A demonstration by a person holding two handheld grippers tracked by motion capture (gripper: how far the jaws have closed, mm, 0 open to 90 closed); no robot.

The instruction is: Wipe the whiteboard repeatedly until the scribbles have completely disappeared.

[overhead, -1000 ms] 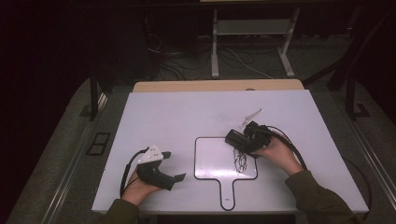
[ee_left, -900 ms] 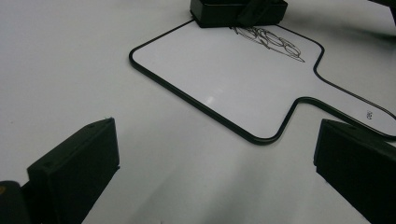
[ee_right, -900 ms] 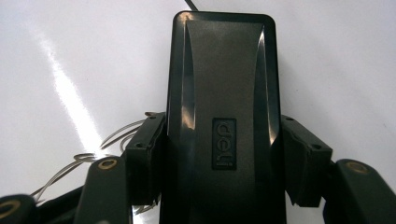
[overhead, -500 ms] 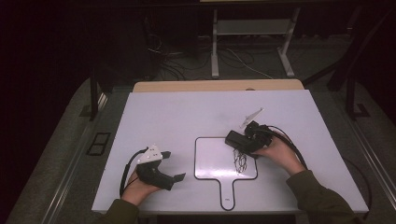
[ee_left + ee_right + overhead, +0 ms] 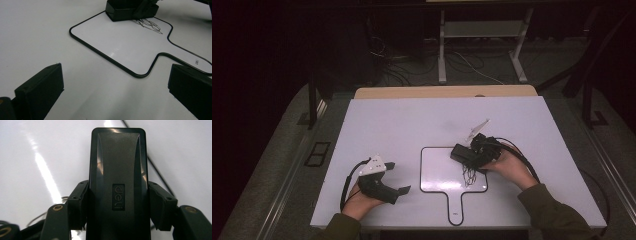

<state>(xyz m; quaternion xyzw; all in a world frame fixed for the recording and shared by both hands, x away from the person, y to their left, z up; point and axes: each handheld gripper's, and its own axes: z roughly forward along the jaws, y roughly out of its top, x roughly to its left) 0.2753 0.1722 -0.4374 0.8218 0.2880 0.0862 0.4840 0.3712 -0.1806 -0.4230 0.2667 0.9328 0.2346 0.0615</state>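
Eraser on the whiteboard, over the scribble

My right gripper (image 5: pixel 462 154) clamps the black eraser (image 5: pixel 117 182) against the whiteboard (image 5: pixel 439 170); my left gripper (image 5: pixel 398 177) rests open on the table (image 5: pixel 412 120).

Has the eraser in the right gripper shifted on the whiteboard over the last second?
No. The eraser sits at the same spot by the whiteboard's top right edge, above the scribble.

a black plastic block-shaped whiteboard eraser (image 5: pixel 117 185) lies flat on the upper right part of a white paddle-shaped whiteboard with a thin black rim (image 5: pixel 437 172), just above a black scribble (image 5: pixel 469 175) there.
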